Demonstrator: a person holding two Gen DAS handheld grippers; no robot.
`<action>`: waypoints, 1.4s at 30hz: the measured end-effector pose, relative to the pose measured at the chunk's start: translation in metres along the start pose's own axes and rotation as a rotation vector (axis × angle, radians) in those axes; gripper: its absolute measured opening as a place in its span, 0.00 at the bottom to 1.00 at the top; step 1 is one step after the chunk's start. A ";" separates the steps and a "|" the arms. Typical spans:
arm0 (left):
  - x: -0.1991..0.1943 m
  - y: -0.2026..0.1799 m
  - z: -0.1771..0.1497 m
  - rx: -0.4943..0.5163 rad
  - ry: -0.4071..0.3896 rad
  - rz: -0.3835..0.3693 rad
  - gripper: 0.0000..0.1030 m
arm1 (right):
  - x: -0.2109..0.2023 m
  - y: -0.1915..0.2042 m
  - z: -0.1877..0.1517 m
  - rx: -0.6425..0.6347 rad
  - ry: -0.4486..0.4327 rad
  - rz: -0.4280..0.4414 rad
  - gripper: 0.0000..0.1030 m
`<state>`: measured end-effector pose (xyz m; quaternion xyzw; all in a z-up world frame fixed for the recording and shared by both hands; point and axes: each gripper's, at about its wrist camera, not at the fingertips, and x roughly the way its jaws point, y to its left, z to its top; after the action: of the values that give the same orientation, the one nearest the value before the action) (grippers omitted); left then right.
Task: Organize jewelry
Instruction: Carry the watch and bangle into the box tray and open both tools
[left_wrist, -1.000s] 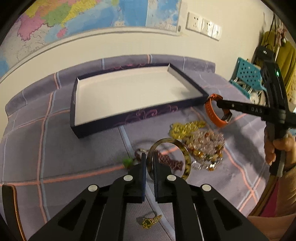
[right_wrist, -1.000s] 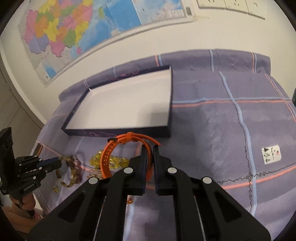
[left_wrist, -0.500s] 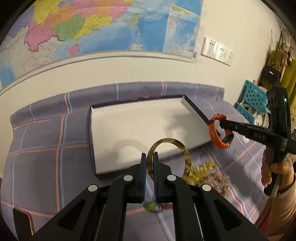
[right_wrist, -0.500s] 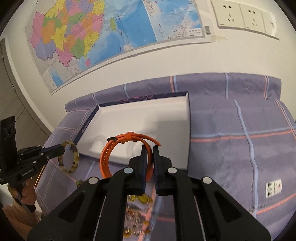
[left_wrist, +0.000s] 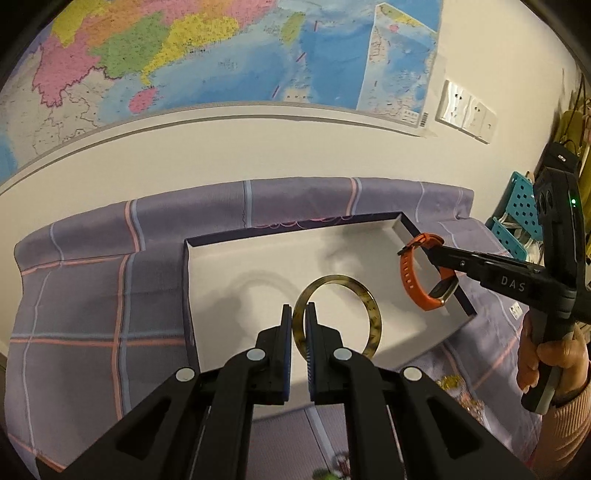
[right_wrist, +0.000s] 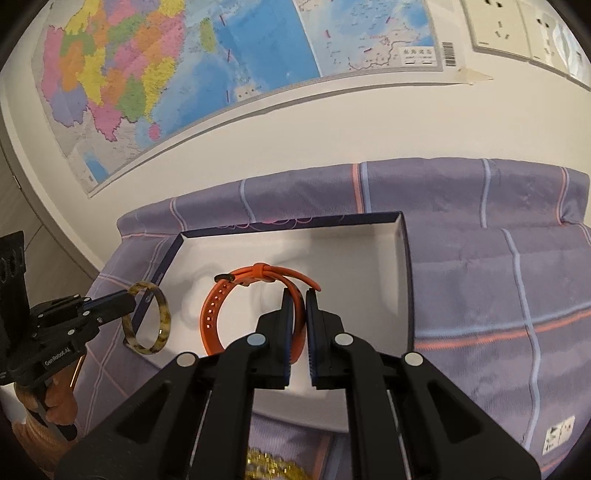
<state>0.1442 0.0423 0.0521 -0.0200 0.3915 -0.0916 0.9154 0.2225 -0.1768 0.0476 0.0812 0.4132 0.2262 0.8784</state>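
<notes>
Between the left gripper's (left_wrist: 299, 314) clenched jaws a tortoiseshell bangle (left_wrist: 338, 319) is held; an orange watch band (right_wrist: 255, 310) is clamped by the right gripper (right_wrist: 299, 299). Both hang over the empty tray (left_wrist: 295, 230); nothing placed yet, gold pile (right_wrist: 266, 467) left.

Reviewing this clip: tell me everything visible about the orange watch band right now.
The orange watch band is a rubbery-looking strap with a row of small holes, buckled into a loop, with a small dark, metal-edged unit at one end. It hangs in the air above the white-lined tray, standing roughly on edge, touching nothing below. Only the right gripper touches it, jaws shut on one side of the loop.
</notes>
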 end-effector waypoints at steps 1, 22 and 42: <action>0.004 0.001 0.002 -0.005 0.007 -0.002 0.05 | 0.004 0.000 0.003 0.001 0.002 -0.004 0.07; 0.083 0.032 0.035 -0.072 0.107 0.022 0.06 | 0.090 -0.018 0.038 0.087 0.109 -0.071 0.07; 0.117 0.034 0.055 -0.063 0.154 0.061 0.05 | 0.097 -0.027 0.045 0.165 0.106 -0.124 0.32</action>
<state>0.2682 0.0525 0.0026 -0.0295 0.4640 -0.0527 0.8838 0.3195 -0.1533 0.0009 0.1153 0.4806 0.1409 0.8578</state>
